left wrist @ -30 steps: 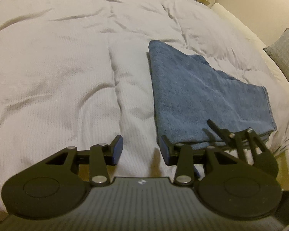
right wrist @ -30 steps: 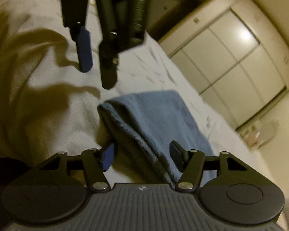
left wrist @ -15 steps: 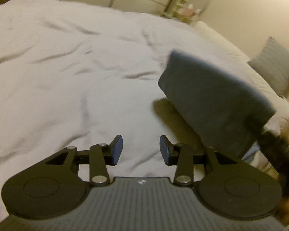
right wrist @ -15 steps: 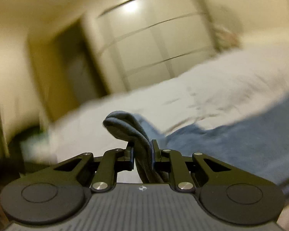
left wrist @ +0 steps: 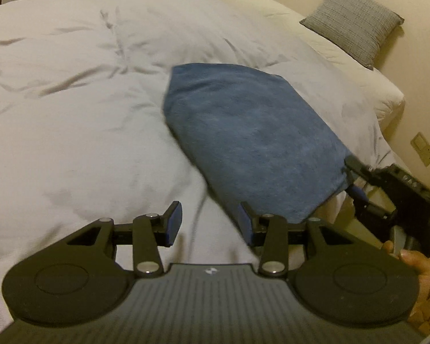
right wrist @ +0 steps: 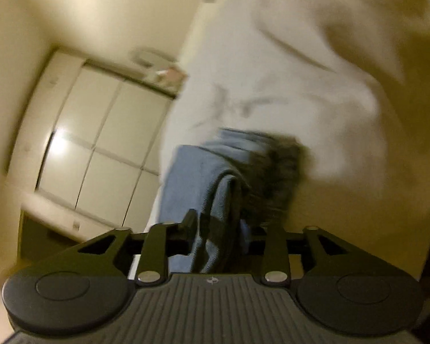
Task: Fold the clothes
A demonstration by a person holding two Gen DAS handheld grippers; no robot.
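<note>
On the duvet (left wrist: 71, 120), blue cloth (left wrist: 252, 140); right gripper (right wrist: 219, 229) clamps it.

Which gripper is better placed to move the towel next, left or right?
Right. The right gripper is already shut on a corner of the blue towel, likely ready to carry it. The left gripper is open and holds nothing; it hangs over the duvet beside the towel's near edge.

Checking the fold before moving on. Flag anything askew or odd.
Blue cloth lies diagonally on the white duvet, one corner pinched in the right tool. Left tool open, holding nothing. No damage shows.
</note>
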